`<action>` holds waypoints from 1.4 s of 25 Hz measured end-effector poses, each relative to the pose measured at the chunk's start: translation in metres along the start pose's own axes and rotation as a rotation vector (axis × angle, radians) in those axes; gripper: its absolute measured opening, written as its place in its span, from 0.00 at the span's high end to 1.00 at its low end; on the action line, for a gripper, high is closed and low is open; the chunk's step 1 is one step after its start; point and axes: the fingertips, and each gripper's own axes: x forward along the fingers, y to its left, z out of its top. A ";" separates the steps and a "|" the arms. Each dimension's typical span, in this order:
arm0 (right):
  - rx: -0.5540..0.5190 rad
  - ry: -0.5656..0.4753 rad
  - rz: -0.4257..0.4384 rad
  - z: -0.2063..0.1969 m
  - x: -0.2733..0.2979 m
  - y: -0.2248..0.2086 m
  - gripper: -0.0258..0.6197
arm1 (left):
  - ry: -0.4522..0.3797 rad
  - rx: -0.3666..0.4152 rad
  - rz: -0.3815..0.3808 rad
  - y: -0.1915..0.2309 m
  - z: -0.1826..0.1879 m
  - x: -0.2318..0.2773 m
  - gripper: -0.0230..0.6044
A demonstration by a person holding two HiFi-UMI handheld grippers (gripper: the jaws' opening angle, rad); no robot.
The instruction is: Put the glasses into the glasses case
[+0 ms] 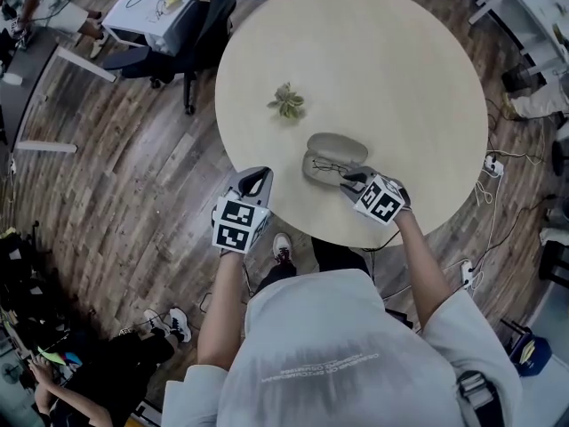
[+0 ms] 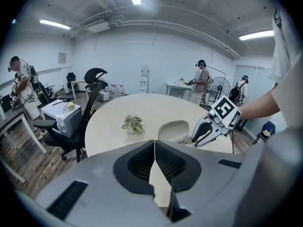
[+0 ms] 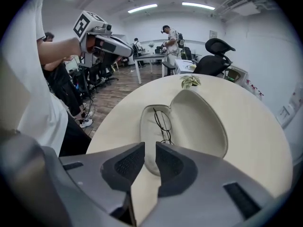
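Observation:
An open grey glasses case (image 1: 330, 155) lies on the round beige table (image 1: 373, 60), near its front edge. Thin wire-framed glasses (image 3: 163, 121) rest inside the case's lower half (image 3: 147, 126), with the lid (image 3: 201, 122) laid back beside it. My right gripper (image 1: 349, 181) hovers just at the case's near end, its jaws a narrow gap apart with nothing between them. My left gripper (image 1: 258, 178) is at the table's front edge, left of the case and apart from it, jaws shut and empty. From the left gripper view the case (image 2: 173, 130) and the right gripper (image 2: 198, 142) show together.
A small green potted plant (image 1: 287, 101) stands on the table beyond the case. A black office chair (image 1: 200, 38) and a white box on a stand (image 1: 151, 12) are beyond the table's far left. Other people stand at desks in the background.

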 end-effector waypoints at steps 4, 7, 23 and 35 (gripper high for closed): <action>0.061 -0.029 -0.047 0.000 -0.004 0.000 0.85 | -0.014 0.014 -0.018 -0.002 0.004 -0.004 0.94; 0.115 -0.081 -0.103 0.008 -0.016 -0.004 0.85 | -0.025 0.027 -0.025 -0.002 0.007 -0.010 0.94; 0.298 -0.386 -0.680 0.068 -0.208 -0.017 0.96 | -0.233 0.230 -0.023 0.005 0.078 -0.078 0.94; 0.254 -0.507 -0.941 0.104 -0.331 0.064 0.96 | -0.423 0.398 -0.058 -0.035 0.144 -0.157 0.94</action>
